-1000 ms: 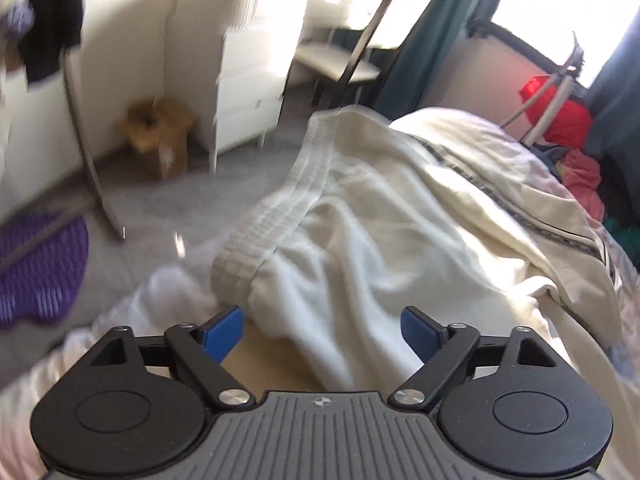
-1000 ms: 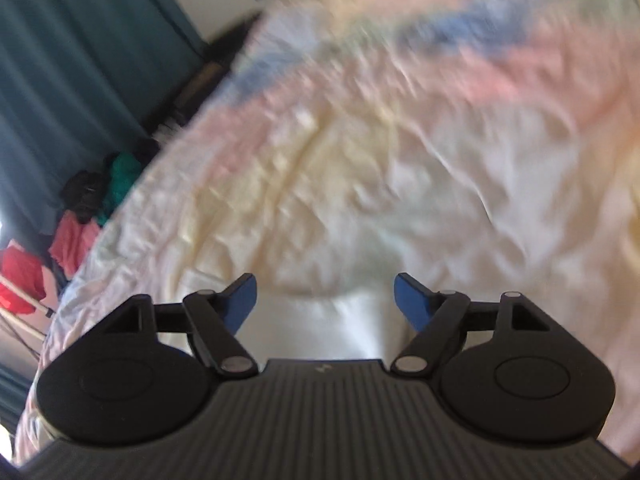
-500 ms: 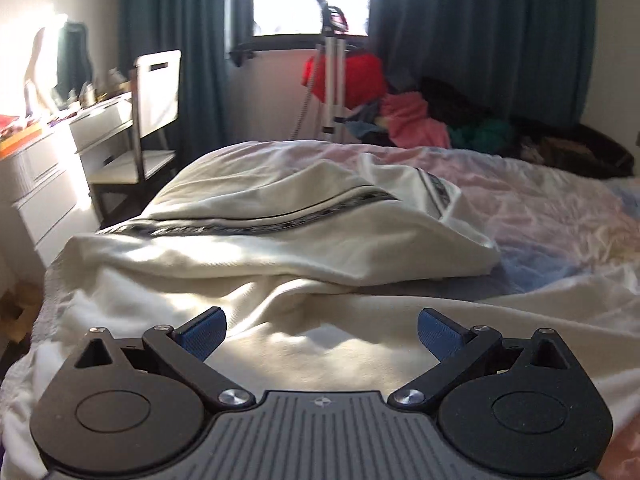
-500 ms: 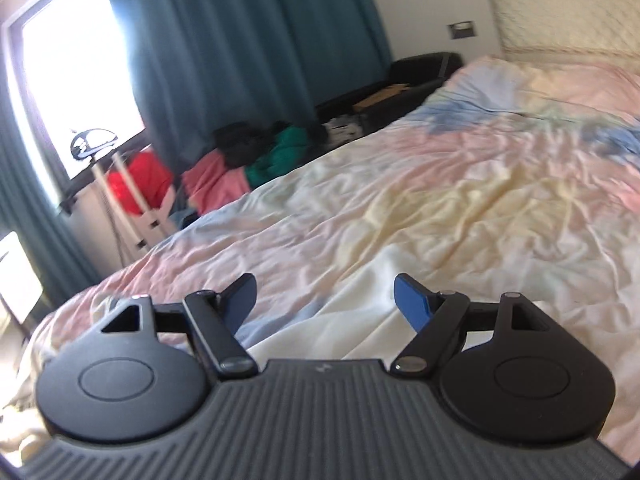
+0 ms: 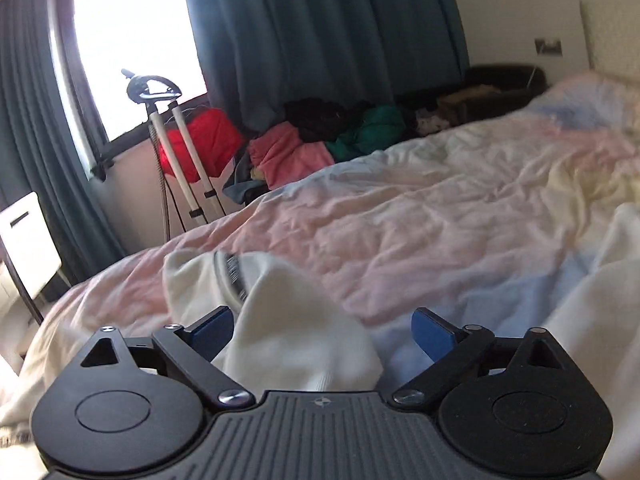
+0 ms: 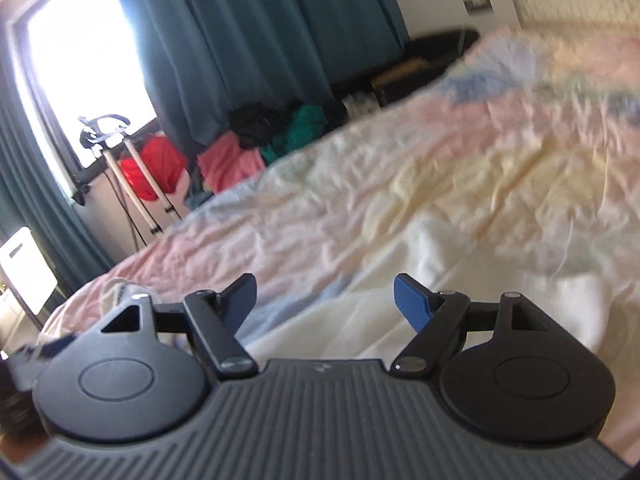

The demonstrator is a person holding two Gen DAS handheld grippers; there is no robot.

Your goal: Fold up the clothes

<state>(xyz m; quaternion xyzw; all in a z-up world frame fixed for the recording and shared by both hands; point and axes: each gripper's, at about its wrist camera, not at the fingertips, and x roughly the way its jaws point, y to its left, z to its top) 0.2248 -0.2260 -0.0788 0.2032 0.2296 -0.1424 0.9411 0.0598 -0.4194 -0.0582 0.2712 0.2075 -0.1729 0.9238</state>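
A cream white garment [image 5: 288, 320] with a dark patterned trim lies crumpled on the bed; a raised fold of it stands between my left gripper's fingers. My left gripper [image 5: 322, 330] is open, its blue pads wide apart and not pinching the cloth. More of the white garment [image 6: 360, 312] lies flat below my right gripper [image 6: 324, 300], which is open and empty just above it. The garment's far end shows at the right of the left wrist view [image 5: 600, 300].
The bed has a pastel pink, yellow and blue duvet [image 5: 420, 216]. Behind it is a pile of red, pink, green and black clothes [image 5: 304, 140], a tripod stand [image 5: 176, 152], teal curtains [image 5: 320, 32], a bright window and a white chair [image 5: 24, 236] at left.
Both cameras have swung right across the room toward the far side of the bed. A fold of the white garment now stands between the left fingers. Both grippers stay open.
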